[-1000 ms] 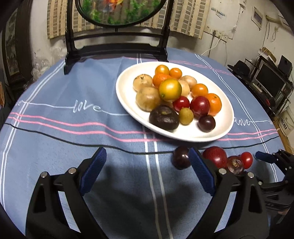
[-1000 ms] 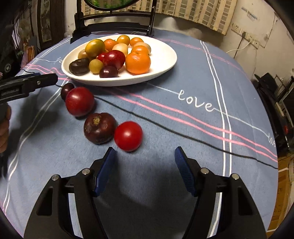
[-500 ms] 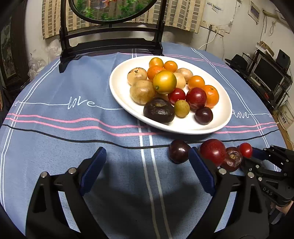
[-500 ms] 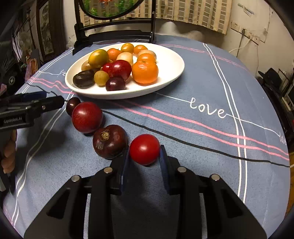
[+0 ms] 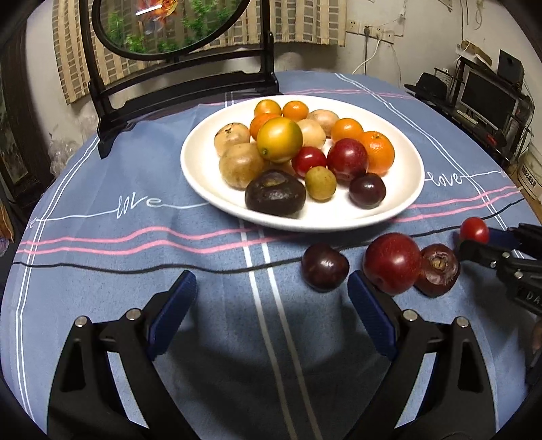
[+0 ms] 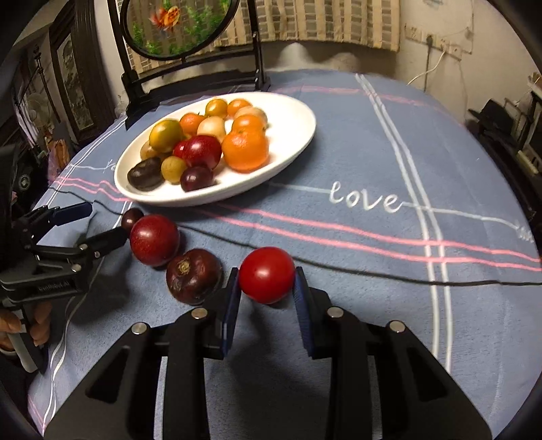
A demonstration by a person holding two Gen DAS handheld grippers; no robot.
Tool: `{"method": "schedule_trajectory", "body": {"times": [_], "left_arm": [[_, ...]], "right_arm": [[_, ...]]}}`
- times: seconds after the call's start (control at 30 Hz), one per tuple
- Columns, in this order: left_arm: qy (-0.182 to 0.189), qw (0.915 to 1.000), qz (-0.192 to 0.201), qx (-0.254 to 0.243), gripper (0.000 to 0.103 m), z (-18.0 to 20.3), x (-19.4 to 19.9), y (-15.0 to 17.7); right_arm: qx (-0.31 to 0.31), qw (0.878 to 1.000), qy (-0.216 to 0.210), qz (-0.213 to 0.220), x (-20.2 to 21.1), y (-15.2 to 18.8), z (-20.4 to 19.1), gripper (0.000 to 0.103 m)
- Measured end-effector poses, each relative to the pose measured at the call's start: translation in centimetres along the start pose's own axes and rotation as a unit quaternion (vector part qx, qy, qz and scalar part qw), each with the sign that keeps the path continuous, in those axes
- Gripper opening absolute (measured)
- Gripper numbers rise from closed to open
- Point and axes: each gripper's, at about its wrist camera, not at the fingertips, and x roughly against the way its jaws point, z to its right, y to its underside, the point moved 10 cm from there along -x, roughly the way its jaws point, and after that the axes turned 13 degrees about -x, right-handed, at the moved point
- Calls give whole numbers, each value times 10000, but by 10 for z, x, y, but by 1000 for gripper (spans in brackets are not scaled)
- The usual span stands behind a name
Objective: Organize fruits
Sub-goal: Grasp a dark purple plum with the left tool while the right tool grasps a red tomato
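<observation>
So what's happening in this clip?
A person is gathering loose fruit toward the white plate. The right tongs are shut on a small red tomato. The left tongs are open near a dark plum; a red plum and a dark wrinkled fruit lie beside it on the tablecloth.

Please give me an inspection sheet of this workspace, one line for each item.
Surface: round table with blue striped cloth.
Job's things: white oval plate heaped with fruit; small red tomato, dark wrinkled fruit, large red plum and small dark plum off it.
Clutter: nothing seen.
Grippers: right hand-held gripper shut on tomato; left hand-held gripper open, empty.
Cables: white wall cable.
Surroundings: black-framed round screen, curtain.
</observation>
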Motion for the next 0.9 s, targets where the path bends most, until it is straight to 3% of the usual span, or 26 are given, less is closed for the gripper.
{"method": "schedule_trajectory", "body": {"times": [0.17,0.27,0.33,0.4,0.47,0.63,0.9], "left_arm": [[101,9999,-19,47,91,3,-12,-4],[352,9992,-98,143,76,8,-16,-2],[433,9989,-89,177,72,9,-17,-2],[609,9980,27,192,57,13,-14,-5],[790,9967,117,154,33,20,-11,-7],[574,9981,89,-181,33,30,-5,-5],[725,9971,206,53,33,20,10,-10]], "right_arm": [[29,9999,-137,48,4,0,-6,31],[63,9999,-134,8,3,1,-7,31],[55,9999,-147,12,4,1,-7,31],[42,9999,-149,10,3,1,-7,31],[41,9999,-142,-14,2,1,-7,31],[40,9999,-151,5,4,1,-7,31],[6,9998,-196,101,8,-2,-7,31]]}}
